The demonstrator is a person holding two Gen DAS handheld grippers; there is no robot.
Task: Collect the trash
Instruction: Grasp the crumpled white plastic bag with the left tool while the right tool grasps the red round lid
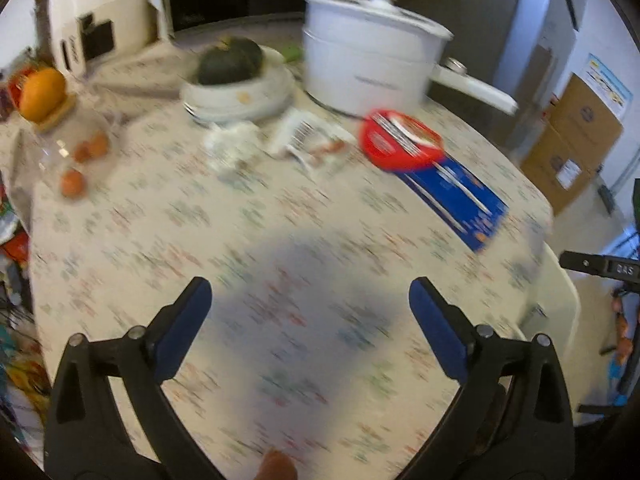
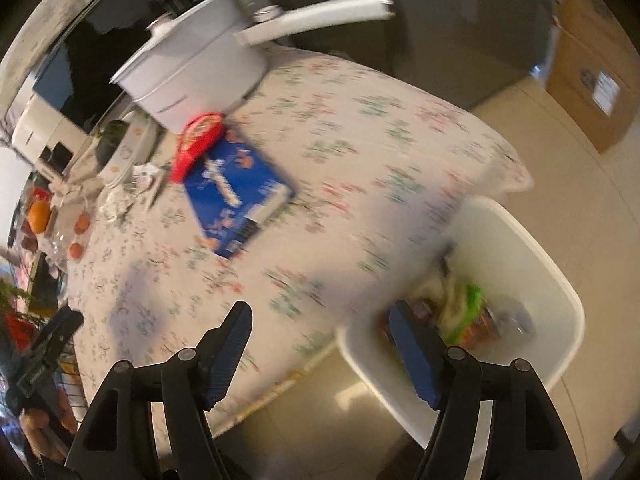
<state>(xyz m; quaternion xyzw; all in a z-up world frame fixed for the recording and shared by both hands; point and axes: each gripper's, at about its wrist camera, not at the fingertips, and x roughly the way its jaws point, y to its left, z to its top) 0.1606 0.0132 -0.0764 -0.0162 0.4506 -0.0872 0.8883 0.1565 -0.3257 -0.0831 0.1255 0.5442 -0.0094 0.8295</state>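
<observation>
A white bin (image 2: 516,240) stands on the floor just off the worktop's (image 2: 360,152) near right corner, its rim against the hanging edge of the flowered cloth. Inside it lies a blurred heap of wrappers (image 2: 468,312), green, orange and pale; single pieces cannot be told apart.

At the far edge of the worktop a white lidded pot (image 1: 364,60) with a long handle stands upright. Beside it, a stack of pale bowls (image 1: 240,92) holds a dark green squash (image 1: 230,62). Toward the left edge a clear glass jar (image 1: 72,136) carries an orange (image 1: 42,94) on its lid, with small brownish-orange fruits by its base.

The trash left on the cloth sits in front of the bowls and pot: a crumpled white tissue (image 1: 230,146), a torn pale wrapper (image 1: 310,140), a red round packet (image 1: 400,140) and, touching it on the near side, a flat blue box (image 1: 456,196) lying toward the right edge.

The left gripper (image 1: 310,308) hovers over bare cloth near the front edge, jaws wide apart and holding nothing. The right gripper (image 2: 320,336) hangs over the near right corner, jaws also apart and unloaded, one finger above the cloth, the other above the bin.
</observation>
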